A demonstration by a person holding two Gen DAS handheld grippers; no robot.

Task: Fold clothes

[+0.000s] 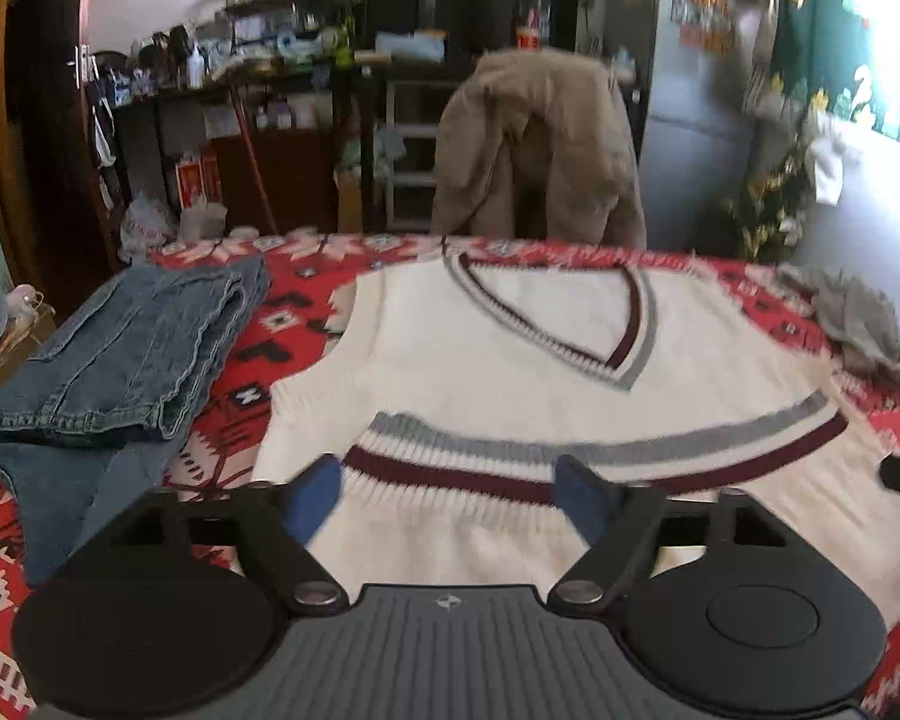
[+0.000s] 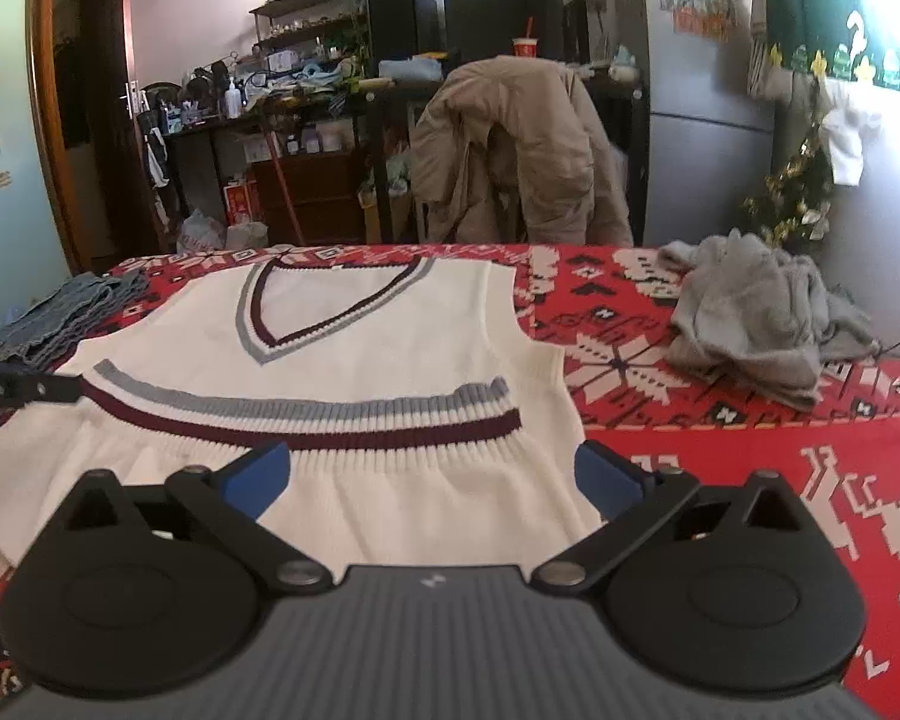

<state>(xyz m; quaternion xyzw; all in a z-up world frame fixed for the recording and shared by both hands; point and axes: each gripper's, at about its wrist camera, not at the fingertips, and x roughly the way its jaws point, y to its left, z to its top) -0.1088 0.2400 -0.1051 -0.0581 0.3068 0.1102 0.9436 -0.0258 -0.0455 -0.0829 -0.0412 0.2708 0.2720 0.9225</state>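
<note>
Blue-padded fingers of the left gripper [image 1: 447,501] stand spread apart low in the left wrist frame, nothing between them, hovering over the ribbed hem of a white sleeveless sweater [image 1: 510,360]; the right gripper [image 2: 429,480] is likewise wide open over the same hem in the lower middle of its own frame. That sweater lies spread on a red patterned cloth [image 2: 720,450] with its V-neck toward the top of the frame, and its striped hem band appears turned up over the body — so the bottom seems already folded once, though the pictures alone do not settle whether more folds are to come or the piece is simply laid out that way. Folded jeans [image 1: 120,354] sit at the left of the frame, just beside the sweater, and a crumpled grey garment [image 2: 762,312] lies at the right, well apart from it. If the sweater is to be folded further, doing it well likely means each gripper pinching a matching point on opposite sides at the same height, taking all layers of the thick knit — it is bulky and will slip from a shallow bite — then lifting evenly so the edge stays straight and the stripes line up
</note>
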